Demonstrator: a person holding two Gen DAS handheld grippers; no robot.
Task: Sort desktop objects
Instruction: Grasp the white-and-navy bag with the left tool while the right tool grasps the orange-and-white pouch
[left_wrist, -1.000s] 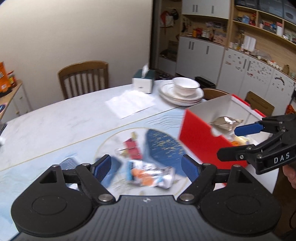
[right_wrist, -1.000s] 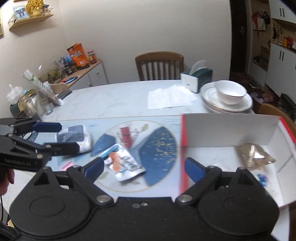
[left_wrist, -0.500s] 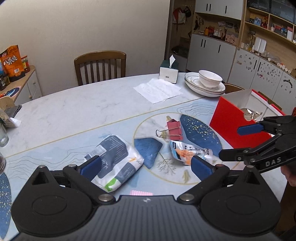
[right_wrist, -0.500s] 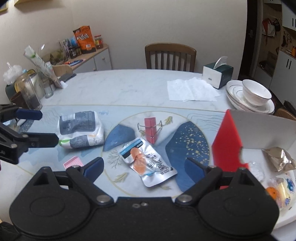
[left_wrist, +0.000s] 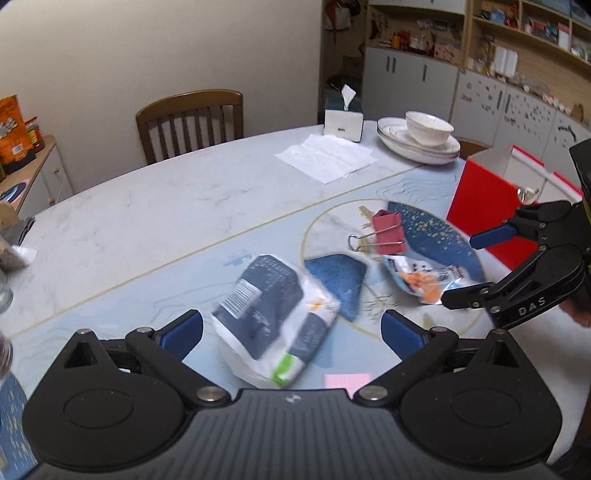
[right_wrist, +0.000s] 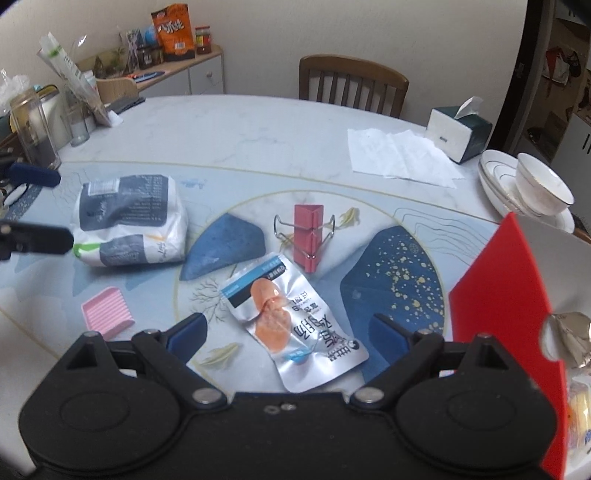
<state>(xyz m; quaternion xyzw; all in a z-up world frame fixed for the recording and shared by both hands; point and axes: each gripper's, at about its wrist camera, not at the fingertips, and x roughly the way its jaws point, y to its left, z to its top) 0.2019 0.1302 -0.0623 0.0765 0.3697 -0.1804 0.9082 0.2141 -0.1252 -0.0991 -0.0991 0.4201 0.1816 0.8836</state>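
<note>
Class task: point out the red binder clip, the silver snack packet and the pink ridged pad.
red binder clip (right_wrist: 308, 236), right wrist view, on its red body.
silver snack packet (right_wrist: 291, 325), right wrist view, on its printed face.
pink ridged pad (right_wrist: 106, 312), right wrist view, on its ridged top.

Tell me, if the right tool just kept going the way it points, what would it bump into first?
Most likely the silver snack packet, lying flat between the open right tool fingers and just ahead. The red binder clip lies beyond it. Depth is hard to judge.
</note>
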